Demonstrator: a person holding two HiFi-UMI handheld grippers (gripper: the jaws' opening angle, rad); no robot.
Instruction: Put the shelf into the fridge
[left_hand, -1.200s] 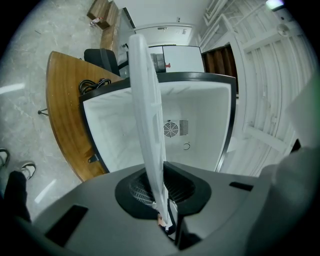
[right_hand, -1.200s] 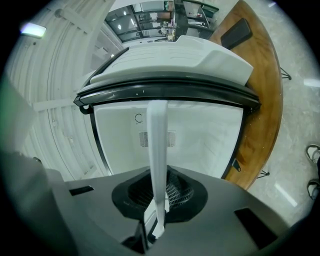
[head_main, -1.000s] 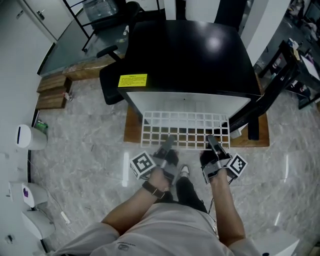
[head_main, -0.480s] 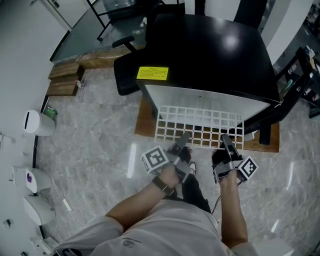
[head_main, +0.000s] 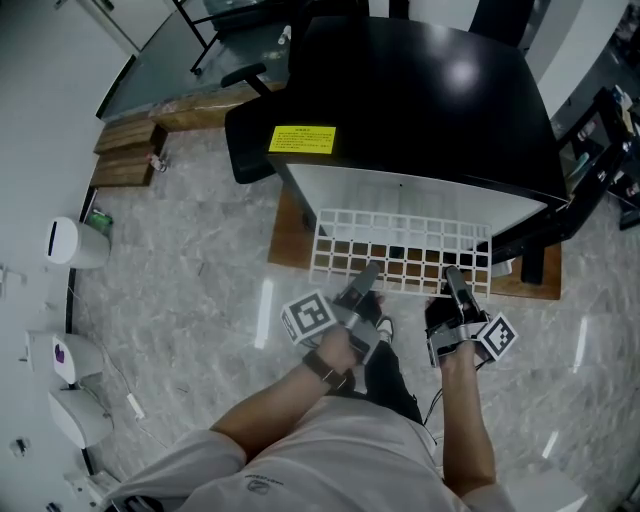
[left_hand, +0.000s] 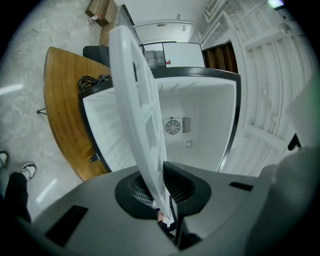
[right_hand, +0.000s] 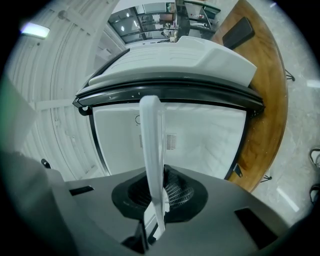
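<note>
A white grid shelf (head_main: 400, 252) is held level in front of the open black fridge (head_main: 420, 100), its far edge at the fridge's white opening. My left gripper (head_main: 362, 283) is shut on the shelf's near edge at the left, and my right gripper (head_main: 455, 285) is shut on that edge at the right. In the left gripper view the shelf (left_hand: 137, 100) stands edge-on between the jaws, with the fridge's white inside (left_hand: 190, 125) beyond. In the right gripper view the shelf (right_hand: 152, 150) also runs edge-on toward the fridge's inside (right_hand: 200, 145).
The fridge stands on a wooden board (head_main: 290, 245) on a marble floor. Its open door (head_main: 560, 215) juts out at the right. A black chair (head_main: 250, 150) is left of the fridge. Wooden blocks (head_main: 125, 150) and white bins (head_main: 75, 245) lie further left.
The head view has shifted, so the fridge and shelf sit further right in the picture. Both grippers keep their hold on the shelf, which stays at the fridge's opening.
</note>
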